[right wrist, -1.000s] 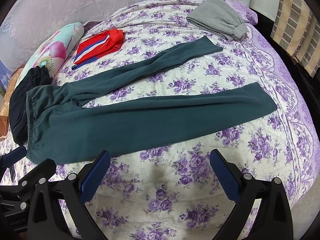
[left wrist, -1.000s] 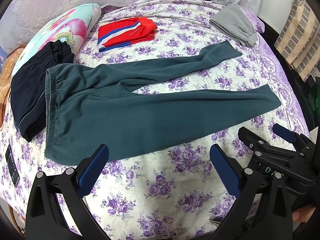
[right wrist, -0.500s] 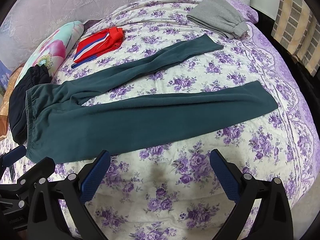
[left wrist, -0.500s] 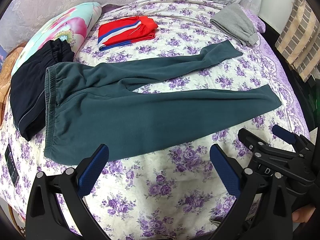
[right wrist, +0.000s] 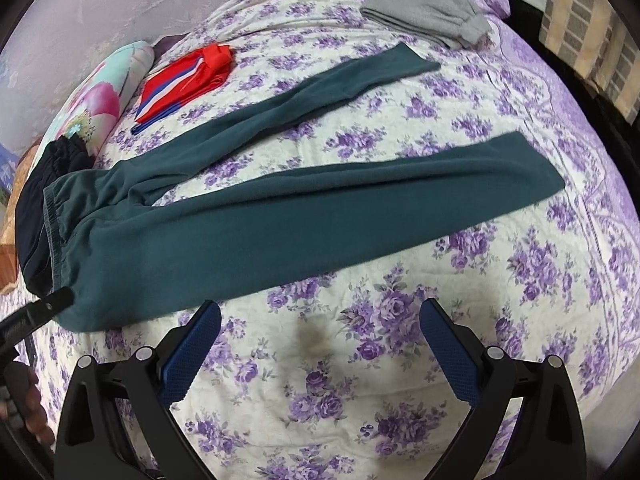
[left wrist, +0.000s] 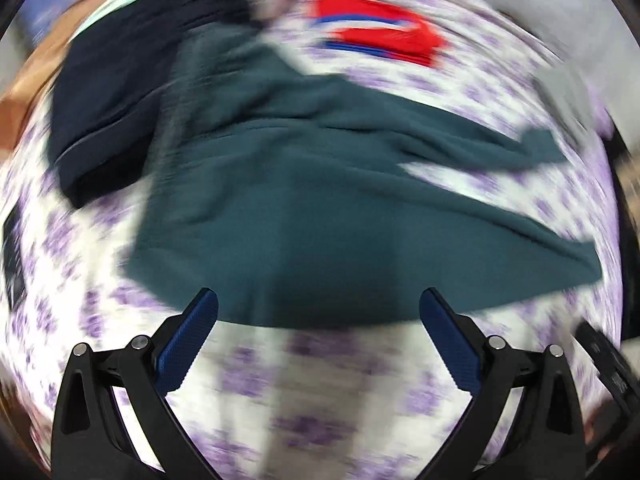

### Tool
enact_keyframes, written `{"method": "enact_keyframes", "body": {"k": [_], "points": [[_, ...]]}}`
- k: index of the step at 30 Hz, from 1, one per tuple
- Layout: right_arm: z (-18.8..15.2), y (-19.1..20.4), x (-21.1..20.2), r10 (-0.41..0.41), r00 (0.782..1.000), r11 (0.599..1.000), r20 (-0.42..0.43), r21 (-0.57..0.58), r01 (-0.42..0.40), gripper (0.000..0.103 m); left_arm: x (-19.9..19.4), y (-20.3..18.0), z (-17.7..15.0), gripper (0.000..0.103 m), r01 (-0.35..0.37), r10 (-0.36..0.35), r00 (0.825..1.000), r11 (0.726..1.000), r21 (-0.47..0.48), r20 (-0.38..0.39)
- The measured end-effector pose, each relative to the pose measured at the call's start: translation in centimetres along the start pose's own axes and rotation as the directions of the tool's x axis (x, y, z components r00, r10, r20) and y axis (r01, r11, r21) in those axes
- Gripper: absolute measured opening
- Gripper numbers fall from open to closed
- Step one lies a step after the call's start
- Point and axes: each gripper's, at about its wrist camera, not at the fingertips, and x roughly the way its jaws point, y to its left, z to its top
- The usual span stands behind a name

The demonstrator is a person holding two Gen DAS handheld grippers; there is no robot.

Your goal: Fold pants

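Teal sweatpants point(right wrist: 256, 216) lay unfolded with legs splayed on the floral quilt point(right wrist: 400, 340); both grippers point(left wrist: 318, 336) point(right wrist: 320, 344) hovered wide and empty, risking a quilt-snagging pinch.

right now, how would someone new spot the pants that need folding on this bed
On the purple-flowered bedspread, find the teal pants spread flat in the middle, legs splayed. The folded red garment, grey garment and dark garment nearby are smaller bundles.
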Motion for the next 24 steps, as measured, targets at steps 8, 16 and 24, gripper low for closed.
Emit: {"method": "enact_keyframes", "body": {"k": [8, 16, 24], "points": [[0.3, -1.9, 1.4, 0.007, 0.999, 0.997, -0.034, 0.074, -0.005, 0.099, 4.4, 7.6, 2.5, 0.059, -0.123, 0.121, 0.992, 0.991, -0.059, -0.045], [1.6, -4.1, 2.4, 0.004, 0.999, 0.995, -0.041, 0.095, 0.0, 0.099, 5.1, 4.1, 2.2, 0.013, -0.234, 0.237, 0.971, 0.964, 0.126, -0.014], [3.9, -21.8, 3.7, -0.175, 0.982, 0.878, 0.078, 0.464, 0.119, 0.095, 4.1, 5.1, 1.8, 0.013, -0.168, 0.17, 0.985, 0.984, 0.057, -0.021]]}}
